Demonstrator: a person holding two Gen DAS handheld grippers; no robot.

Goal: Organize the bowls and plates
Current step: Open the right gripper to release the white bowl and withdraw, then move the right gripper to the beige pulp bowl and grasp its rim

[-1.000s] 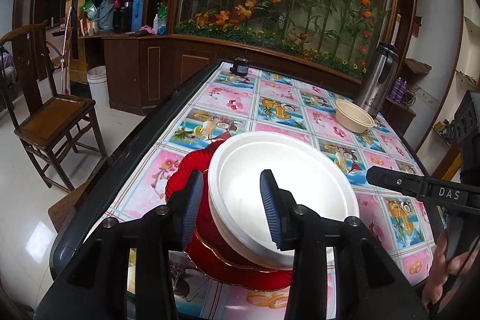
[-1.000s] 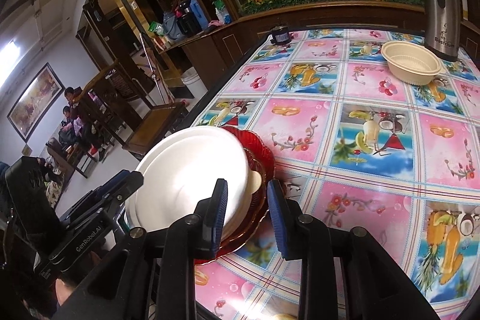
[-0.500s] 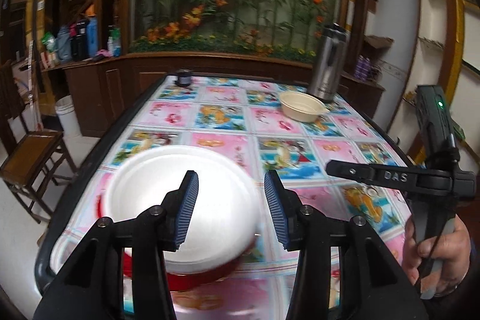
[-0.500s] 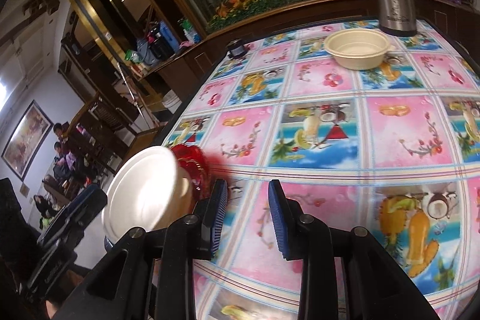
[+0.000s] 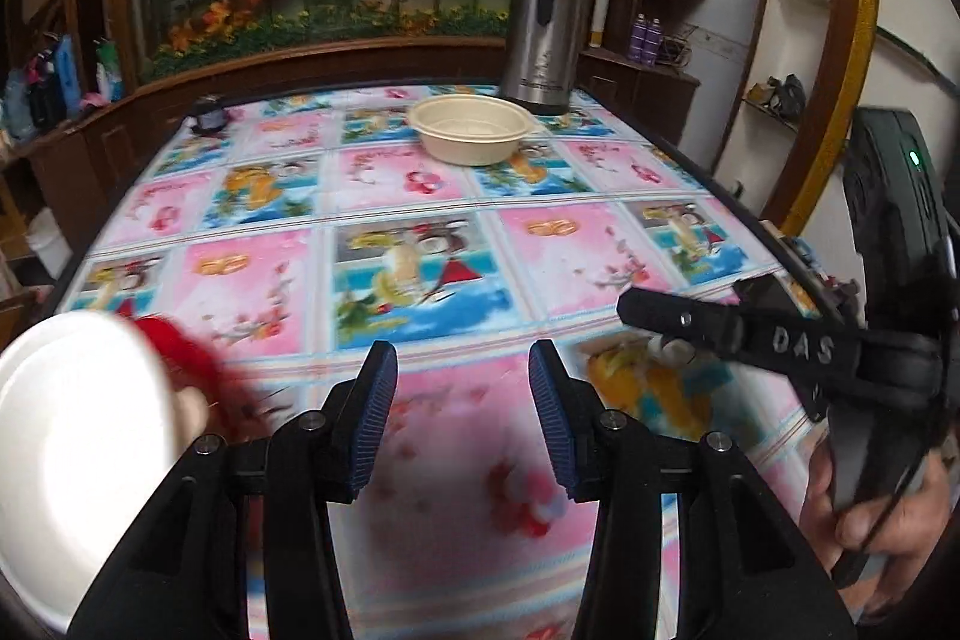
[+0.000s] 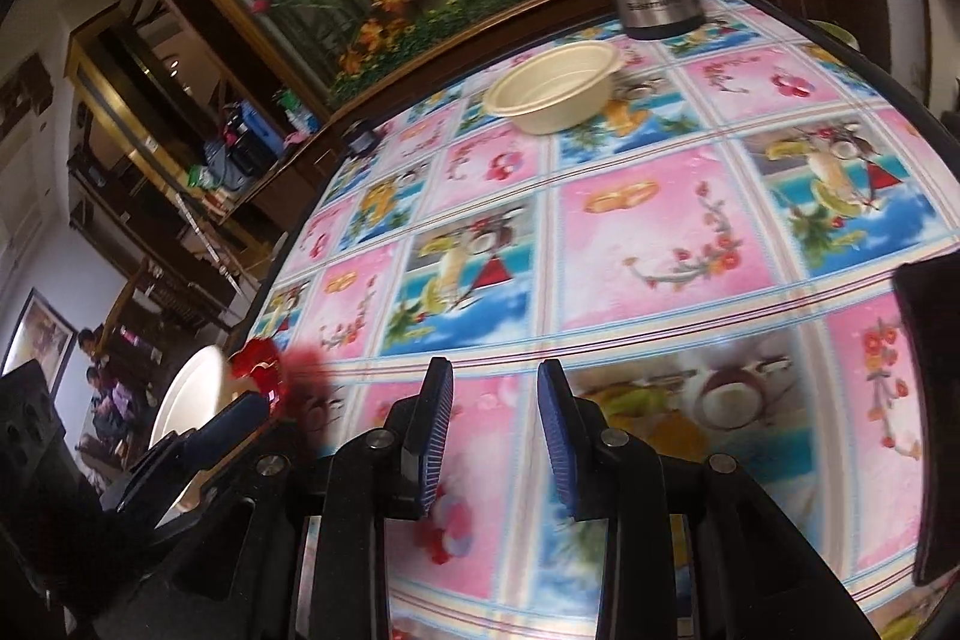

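Both your grippers have swung right, off the stacked white plate [image 5: 78, 466] and red plate [image 5: 192, 370], which now sit at the table's near-left edge. Your left gripper [image 5: 462, 415] and right gripper [image 6: 495, 439] hang parted, holding nothing, over bare tablecloth [image 5: 420, 196]. Far ahead, the cream bowl [image 5: 471, 135] rests beside the steel flask [image 5: 546, 22].

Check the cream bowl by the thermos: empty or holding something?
Empty. The cream bowl stands upright on the tablecloth before the steel thermos; the right wrist view shows bare inner wall and floor.
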